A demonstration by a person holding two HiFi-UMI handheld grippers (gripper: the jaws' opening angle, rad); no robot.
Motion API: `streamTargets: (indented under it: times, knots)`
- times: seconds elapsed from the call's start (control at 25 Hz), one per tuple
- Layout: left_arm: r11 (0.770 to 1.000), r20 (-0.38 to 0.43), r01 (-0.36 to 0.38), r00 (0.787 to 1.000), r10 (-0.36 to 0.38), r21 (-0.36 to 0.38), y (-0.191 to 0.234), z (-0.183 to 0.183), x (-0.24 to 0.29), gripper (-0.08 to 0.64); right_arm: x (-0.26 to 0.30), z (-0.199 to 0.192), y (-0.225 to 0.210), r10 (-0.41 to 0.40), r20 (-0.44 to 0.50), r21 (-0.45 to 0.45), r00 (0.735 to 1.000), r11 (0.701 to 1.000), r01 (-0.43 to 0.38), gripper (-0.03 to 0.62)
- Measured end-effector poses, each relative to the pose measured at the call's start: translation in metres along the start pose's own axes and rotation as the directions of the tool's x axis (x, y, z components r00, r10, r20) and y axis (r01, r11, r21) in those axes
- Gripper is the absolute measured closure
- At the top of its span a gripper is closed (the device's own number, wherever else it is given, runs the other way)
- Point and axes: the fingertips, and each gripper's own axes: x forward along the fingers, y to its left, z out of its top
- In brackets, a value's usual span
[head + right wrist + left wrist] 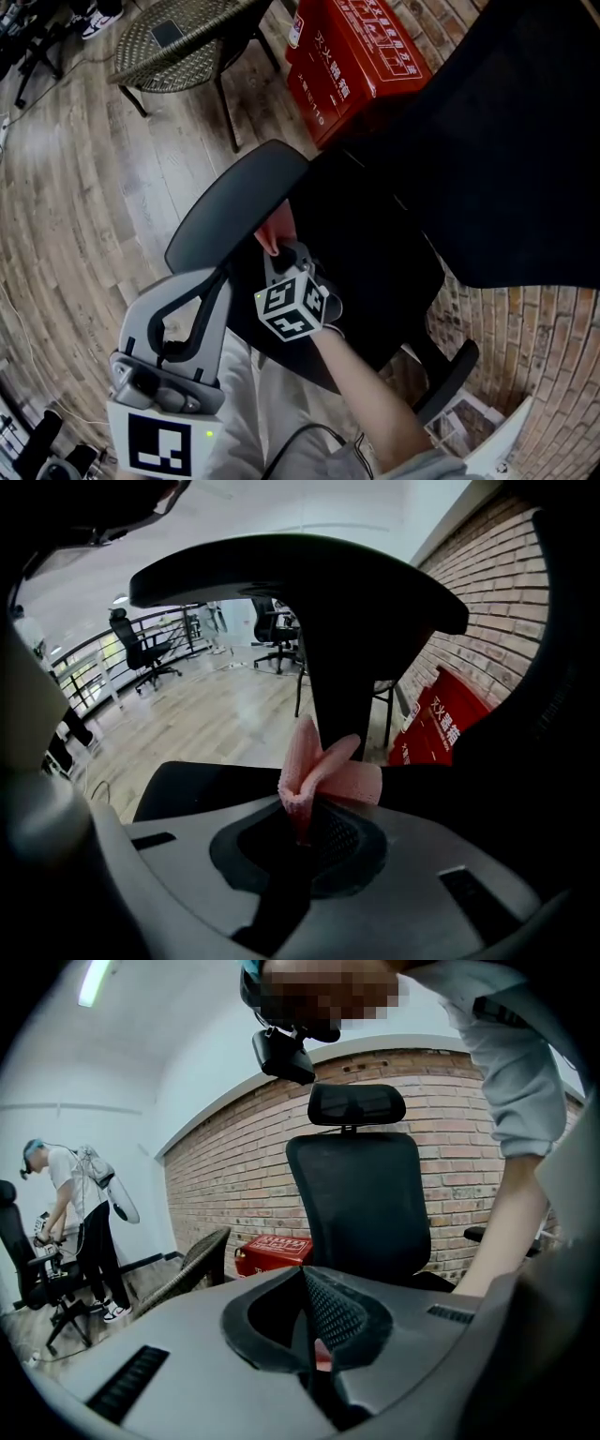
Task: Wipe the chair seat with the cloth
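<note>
The black office chair's seat (pixel 380 272) fills the middle of the head view, with its backrest (pixel 525 141) at the right. My right gripper (pixel 281 255) is over the seat's left part, shut on a pink cloth (pixel 275 234) that sticks out ahead of the jaws. In the right gripper view the cloth (pixel 323 771) folds upward from the right gripper (pixel 302 819), under the chair's grey armrest pad (pixel 300 574). My left gripper (pixel 217 277) hangs at the lower left beside the seat, shut with nothing in it. In the left gripper view the left gripper (pixel 306 1277) points at the backrest (pixel 361 1204).
The armrest pad (pixel 234 202) overhangs the seat's left edge. A red box (pixel 352 61) stands by the brick wall behind the chair. A wicker stool (pixel 183 42) is at the top left on the wooden floor. A person (pixel 80 1213) stands by another office chair far left.
</note>
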Motion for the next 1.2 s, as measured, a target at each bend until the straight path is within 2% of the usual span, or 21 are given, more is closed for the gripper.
streamTargets:
  times: [0.28, 0.48, 0.68, 0.92, 1.2]
  knots:
    - [1.000, -0.008, 0.011, 1.000, -0.011, 0.007, -0.009, 0.001, 0.008, 0.541, -0.002, -0.014, -0.007, -0.007, -0.011, -0.075, 1.000, 0.997, 0.006, 0.538]
    - [1.000, -0.011, 0.025, 1.000, -0.025, 0.012, -0.020, 0.004, 0.016, 0.541, -0.009, -0.037, -0.035, -0.049, -0.031, -0.044, 0.998, 0.998, 0.048, 0.538]
    - [0.999, -0.013, 0.047, 0.999, -0.047, 0.017, -0.033, 0.006, 0.028, 0.541, -0.020, -0.073, -0.079, -0.127, -0.077, 0.027, 0.989, 0.991, 0.130, 0.538]
    - [0.996, -0.014, 0.083, 0.996, -0.083, 0.026, -0.055, 0.011, 0.045, 0.541, -0.044, -0.135, -0.140, -0.231, -0.166, 0.113, 0.959, 0.961, 0.251, 0.538]
    - [0.994, -0.015, 0.101, 0.995, -0.100, 0.029, -0.075, 0.013, 0.059, 0.541, -0.078, -0.208, -0.210, -0.334, -0.280, 0.186, 0.900, 0.901, 0.392, 0.538]
